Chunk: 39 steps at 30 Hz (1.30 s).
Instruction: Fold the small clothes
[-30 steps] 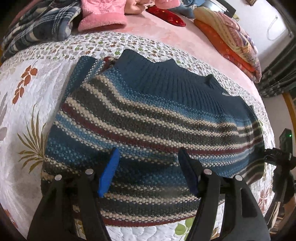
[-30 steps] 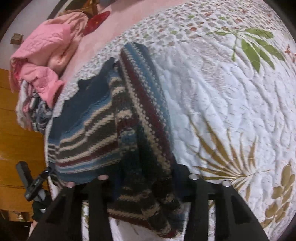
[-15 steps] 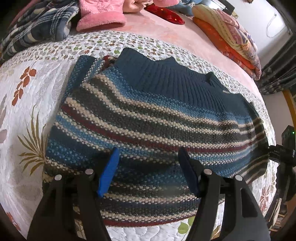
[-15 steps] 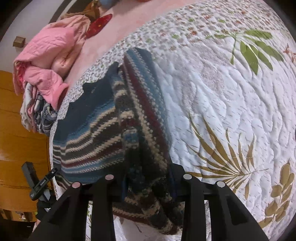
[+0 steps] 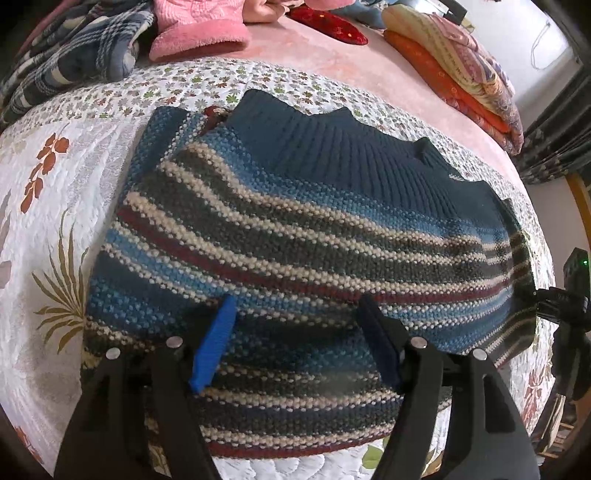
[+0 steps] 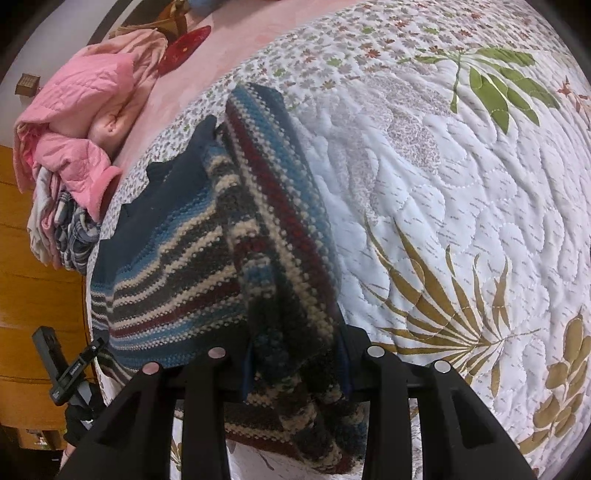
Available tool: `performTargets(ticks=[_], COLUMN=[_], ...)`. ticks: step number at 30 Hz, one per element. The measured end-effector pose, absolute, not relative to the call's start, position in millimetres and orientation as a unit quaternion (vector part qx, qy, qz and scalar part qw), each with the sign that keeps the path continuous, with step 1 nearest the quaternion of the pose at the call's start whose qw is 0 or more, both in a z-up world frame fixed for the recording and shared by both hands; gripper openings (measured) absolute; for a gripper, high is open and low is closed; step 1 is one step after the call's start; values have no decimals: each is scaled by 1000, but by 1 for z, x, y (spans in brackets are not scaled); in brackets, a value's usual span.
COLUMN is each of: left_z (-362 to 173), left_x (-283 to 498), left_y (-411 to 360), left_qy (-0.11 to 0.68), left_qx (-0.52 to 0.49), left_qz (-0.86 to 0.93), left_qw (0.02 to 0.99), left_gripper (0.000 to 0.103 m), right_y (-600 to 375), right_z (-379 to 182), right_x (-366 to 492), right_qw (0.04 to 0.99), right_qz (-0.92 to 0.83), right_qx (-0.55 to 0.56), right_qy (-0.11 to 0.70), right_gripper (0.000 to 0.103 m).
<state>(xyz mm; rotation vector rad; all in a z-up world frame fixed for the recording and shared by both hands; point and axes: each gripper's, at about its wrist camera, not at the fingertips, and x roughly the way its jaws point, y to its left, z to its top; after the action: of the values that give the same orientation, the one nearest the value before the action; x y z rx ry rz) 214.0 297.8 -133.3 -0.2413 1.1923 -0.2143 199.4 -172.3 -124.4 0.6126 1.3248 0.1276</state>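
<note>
— Sweater [image 5: 295, 236] first: where is it lying?

— Striped knit, lying spread on the white quilted bedspread [image 5: 48, 229], its dark blue ribbed band pointing toward twelve o'clock in the left wrist view. A pink garment [image 5: 199, 26] and a plaid one [image 5: 74, 55] are sitting well apart from it, up around eleven o'clock.

— What is the left gripper [image 5: 295, 343] doing?

— It is hovering over the sweater's near part at six o'clock, jaws spread wide, with nothing between the blue pads [image 5: 214, 343].

— And the right gripper [image 6: 295, 373]?

— It is pinching a bunched fold of the sweater [image 6: 207, 266] between its fingers at six o'clock in its own view. The gripped cloth is draping down past the fingers, and a striped strip is running up from the jaws toward eleven o'clock. Gold leaf print on the bedspread [image 6: 461, 206] is showing around three o'clock.
</note>
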Motion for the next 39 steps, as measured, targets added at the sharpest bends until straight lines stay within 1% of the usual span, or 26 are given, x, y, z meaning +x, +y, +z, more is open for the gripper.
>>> performTargets(ticks=[4, 11, 16, 24, 29, 32, 39], left_z=[-130, -115, -104, -97, -94, -91, -88], left_x=[215, 218, 216, 215, 214, 214, 215], left_y=[299, 314, 324, 339, 347, 349, 350], left_qy=[561, 552, 542, 534, 531, 527, 524], left_qx=[-117, -151, -162, -181, -195, -200, -213], left_qz=[-102, -93, -95, -92, -90, -90, -96], left_qw=[813, 815, 819, 821, 820, 821, 819], left_gripper=[70, 71, 71, 71, 71, 71, 71], right_y=[-170, -143, -85, 15, 54, 73, 96], right_z=[-119, -77, -38, -12, -13, -26, -47], right_x=[203, 206, 211, 213, 211, 210, 206], right_qw=[741, 752, 777, 790, 786, 779, 771], right_qz=[55, 72, 107, 161, 178, 179, 173], right_qx=[286, 278, 214, 88, 38, 11, -19], right_qy=[605, 593, 582, 585, 591, 601, 613], right_gripper=[35, 32, 31, 31, 31, 31, 31])
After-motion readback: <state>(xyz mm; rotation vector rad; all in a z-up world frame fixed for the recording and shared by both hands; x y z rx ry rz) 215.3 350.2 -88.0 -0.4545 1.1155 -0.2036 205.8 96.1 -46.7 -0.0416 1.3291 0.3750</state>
